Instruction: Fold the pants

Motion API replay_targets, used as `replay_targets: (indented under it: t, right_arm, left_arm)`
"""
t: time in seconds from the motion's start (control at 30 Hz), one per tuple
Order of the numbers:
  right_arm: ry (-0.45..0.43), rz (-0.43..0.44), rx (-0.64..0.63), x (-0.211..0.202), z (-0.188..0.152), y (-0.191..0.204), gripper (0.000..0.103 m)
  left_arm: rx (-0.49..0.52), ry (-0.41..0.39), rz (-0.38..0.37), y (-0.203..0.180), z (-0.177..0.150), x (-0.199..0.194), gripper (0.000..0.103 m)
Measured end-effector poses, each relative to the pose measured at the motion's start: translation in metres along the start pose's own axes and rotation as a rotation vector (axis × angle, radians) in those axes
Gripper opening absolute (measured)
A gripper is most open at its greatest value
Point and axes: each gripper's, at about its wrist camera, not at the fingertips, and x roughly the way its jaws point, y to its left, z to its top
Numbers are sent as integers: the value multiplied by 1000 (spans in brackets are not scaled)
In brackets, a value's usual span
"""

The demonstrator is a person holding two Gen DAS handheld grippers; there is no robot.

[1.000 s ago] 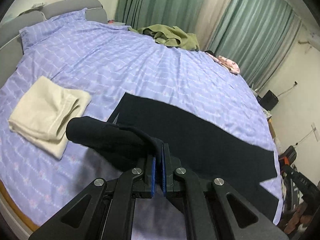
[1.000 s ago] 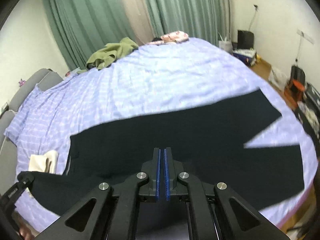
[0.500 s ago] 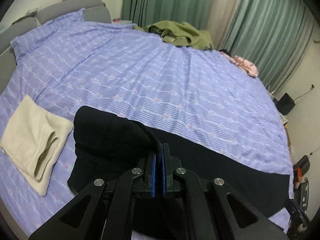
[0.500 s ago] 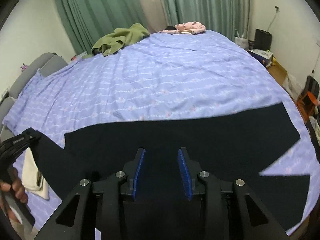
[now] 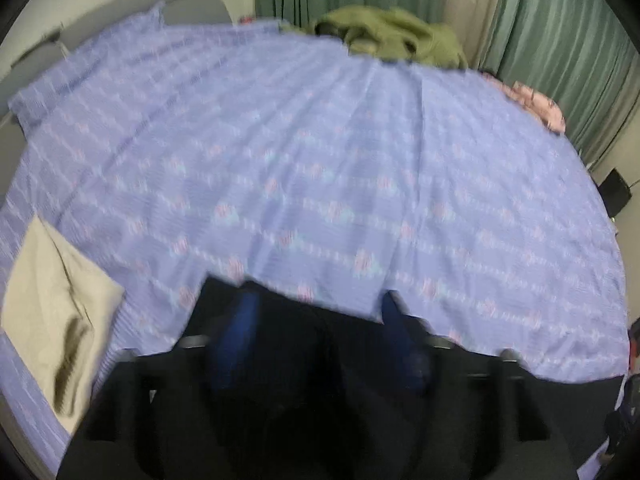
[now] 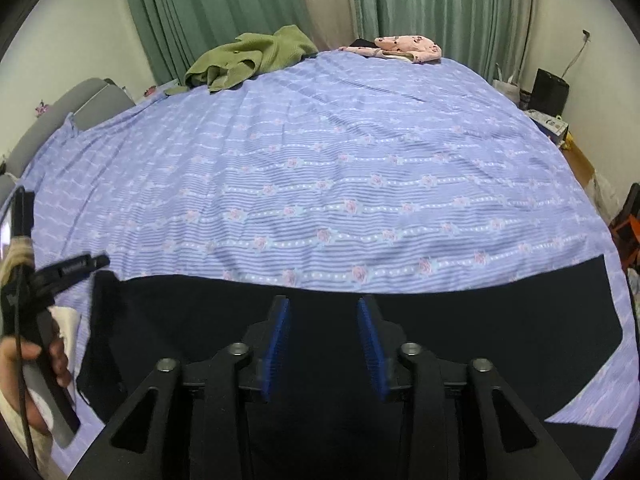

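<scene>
One bed [image 6: 320, 168], one pair of black pants [image 6: 460, 320] flat along its near edge.
Both hand-held grippers hang over the pants, jaws apart, holding nothing: right hand-held gripper [image 6: 323, 334], left hand-held gripper [image 5: 320, 340], blurred. One cream folded cloth [image 5: 52, 316] lies left.

The pants [image 6: 460, 320] are plain black. The bed sheet [image 6: 320, 152] is lavender with fine stripes and rows of pink roses. A folded cloth [image 5: 52, 320] looks cream, though that view is blurred. Olive-green clothing [image 6: 256, 56], a pink patterned garment [image 6: 408, 46], green curtains [image 6: 224, 4], blue pads [image 6: 276, 340].
</scene>
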Motion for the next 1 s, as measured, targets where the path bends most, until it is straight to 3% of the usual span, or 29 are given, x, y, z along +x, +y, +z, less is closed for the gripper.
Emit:
replay_targets:
  t: [0.1,0.33,0.47,0.67,0.87,1.0]
  right_arm:
    - [-32,17,23,-10,1,-5,59]
    - [-74,33,85,-69,-22,-30,60]
    - [-126,-3,102,-125,-56,-46,68]
    - [-180,-107,146,-202,-126,-76,68]
    - [-164,-202,261,-237,-191,-118,68]
    - [-134,-252,359,-247,-234,-154,68]
  left_arm:
    - [29,-24,-59,-6,5,-25,69]
    - [130,-60,-229,-8,-31,-111,72]
    - [188,-94,-284,-10,-68,-166,75]
    - [325,-150,-357,-26,-130,-225,76]
    - [363,-92,-451,-50,-192,-238,76]
    - [370,9,-493,-75,-236,-227,76]
